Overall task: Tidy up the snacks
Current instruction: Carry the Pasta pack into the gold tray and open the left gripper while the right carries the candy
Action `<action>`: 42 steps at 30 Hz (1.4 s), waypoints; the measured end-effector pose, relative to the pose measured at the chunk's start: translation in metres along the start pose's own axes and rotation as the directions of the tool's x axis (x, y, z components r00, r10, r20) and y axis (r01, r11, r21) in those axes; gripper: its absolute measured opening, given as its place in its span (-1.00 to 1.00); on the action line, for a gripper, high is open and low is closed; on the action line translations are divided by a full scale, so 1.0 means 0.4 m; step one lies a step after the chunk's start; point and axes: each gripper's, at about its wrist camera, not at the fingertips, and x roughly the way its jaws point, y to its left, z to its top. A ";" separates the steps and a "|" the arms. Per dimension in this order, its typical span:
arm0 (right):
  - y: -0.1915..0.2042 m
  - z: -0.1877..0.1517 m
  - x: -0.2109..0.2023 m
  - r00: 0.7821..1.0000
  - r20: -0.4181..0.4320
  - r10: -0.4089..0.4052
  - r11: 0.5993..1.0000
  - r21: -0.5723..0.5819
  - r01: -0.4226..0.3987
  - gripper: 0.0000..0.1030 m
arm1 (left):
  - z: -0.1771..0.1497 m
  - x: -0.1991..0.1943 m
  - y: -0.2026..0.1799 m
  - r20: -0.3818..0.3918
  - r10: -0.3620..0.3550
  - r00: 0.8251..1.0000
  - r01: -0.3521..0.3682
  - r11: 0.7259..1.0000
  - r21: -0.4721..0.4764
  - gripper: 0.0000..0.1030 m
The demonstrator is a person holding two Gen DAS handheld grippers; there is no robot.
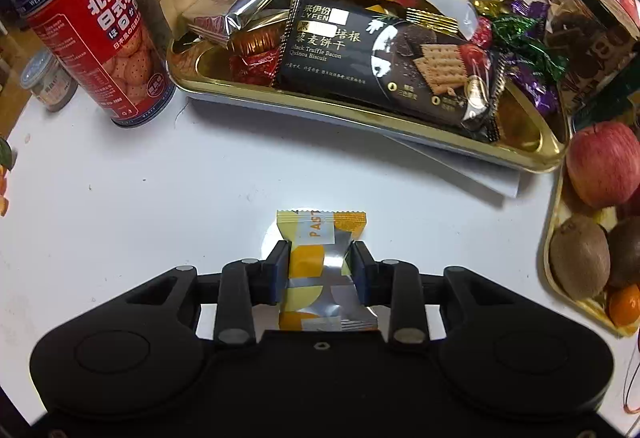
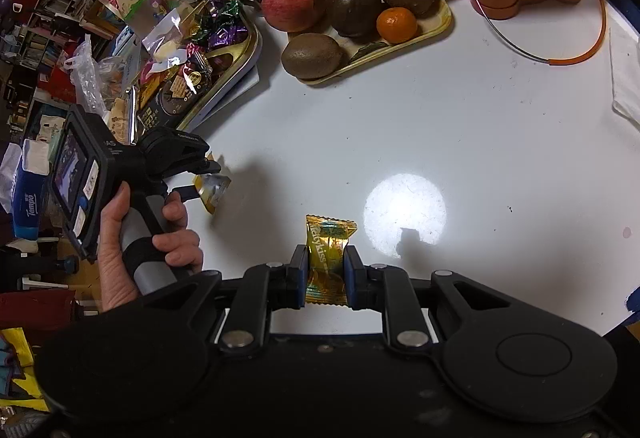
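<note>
"HOKKAIDO" and "WEIYUSEN" on red biscuit tin (image 1: 94, 33) at ten o'clock, "LYFEN" and "Black Truffle Bacon Quinoa Biscuit" on black packet (image 1: 384, 65) at twelve, "PAST" on yellow snack packet (image 1: 320, 266), "Jellykiss" on gold candy (image 2: 327, 258), "Tempo" on blue tissue pack (image 2: 28, 197) at nine o'clock

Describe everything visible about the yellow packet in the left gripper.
The yellow packet is a small pillow-shaped wrapper, yellow and orange with silver foil patches, crimped at both ends. The left gripper pinches its middle between blue-edged pads, creasing the foil. It points lengthwise away from the camera, over the white table, short of the gold tray.
</note>
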 end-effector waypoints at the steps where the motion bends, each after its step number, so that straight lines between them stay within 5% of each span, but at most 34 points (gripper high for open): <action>1: 0.000 0.004 0.003 1.000 0.001 -0.003 1.000 0.004 0.003 -0.62 | -0.009 -0.014 -0.006 0.008 0.008 1.000 -0.009 1.000 0.017 -0.20; 11: -0.016 0.011 0.012 0.998 0.022 -0.062 0.998 -0.001 0.062 -0.62 | -0.143 -0.198 -0.002 0.141 0.025 0.990 -0.054 0.977 0.204 -0.20; 20: -0.041 0.020 0.043 0.983 0.047 -0.175 0.984 -0.018 0.176 -0.62 | -0.282 -0.301 0.090 0.144 -0.042 0.989 0.000 0.961 0.277 -0.20; 30: -0.031 0.003 0.083 0.971 0.070 -0.230 0.966 -0.100 0.236 -0.62 | -0.432 -0.339 0.175 0.033 -0.097 0.995 0.083 0.952 0.294 -0.20; 42: -0.037 -0.085 0.005 0.974 0.174 -0.146 0.959 -0.218 0.182 -0.62 | -0.564 -0.389 0.240 -0.041 -0.144 0.989 0.149 0.939 0.310 -0.20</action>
